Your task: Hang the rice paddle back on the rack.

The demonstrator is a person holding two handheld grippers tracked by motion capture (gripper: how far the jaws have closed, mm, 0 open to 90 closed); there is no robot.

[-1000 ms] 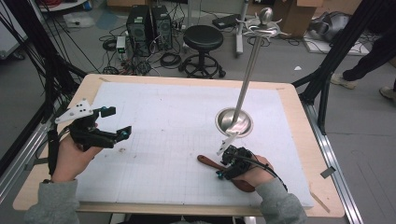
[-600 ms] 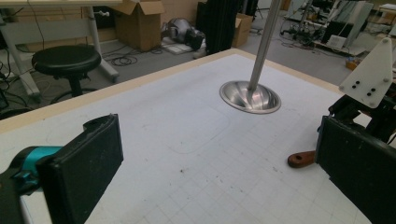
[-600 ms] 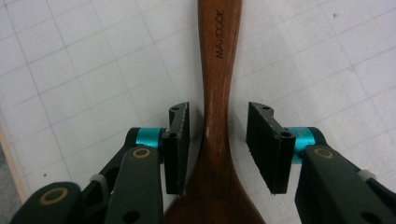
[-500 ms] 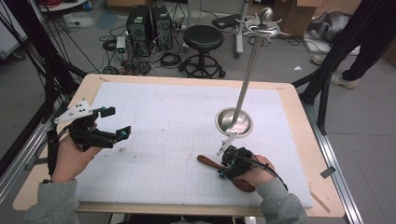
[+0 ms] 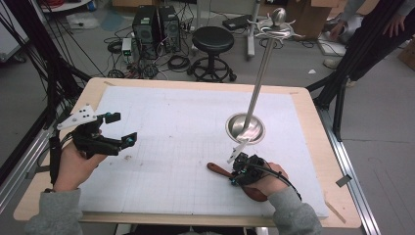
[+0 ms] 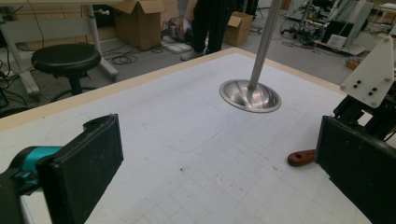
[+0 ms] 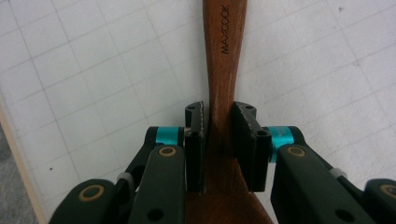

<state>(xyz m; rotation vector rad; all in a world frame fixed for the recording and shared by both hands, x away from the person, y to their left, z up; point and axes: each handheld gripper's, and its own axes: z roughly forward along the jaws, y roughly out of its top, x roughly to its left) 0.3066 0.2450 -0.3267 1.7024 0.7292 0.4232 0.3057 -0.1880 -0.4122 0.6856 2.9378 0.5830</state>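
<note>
Right gripper (image 7: 219, 135) has just been closing its jaws across the wooden spoon (image 7: 223, 60), seemingly gripping its neck, near the counter's front edge. The handle runs straight ahead of them. Left gripper (image 5: 113, 129) hovers spread wide, well apart.

Grey floor (image 5: 63, 49) beyond my bench (image 5: 195, 84), which has a pale wooden rim and a white gridded mat (image 5: 186, 127). Black round stool (image 5: 212, 38) stands past the far edge. Two dark computer towers (image 5: 155, 23) to its left, loose cables (image 5: 147, 66) coiled around them. Cardboard boxes (image 6: 139, 22) sit farther back. Black tripod legs (image 5: 46, 63) cross on the left side, more black struts (image 5: 350, 68) on the right. I note a person (image 5: 386, 22) standing at the far right. Light is even, indoor.
</note>
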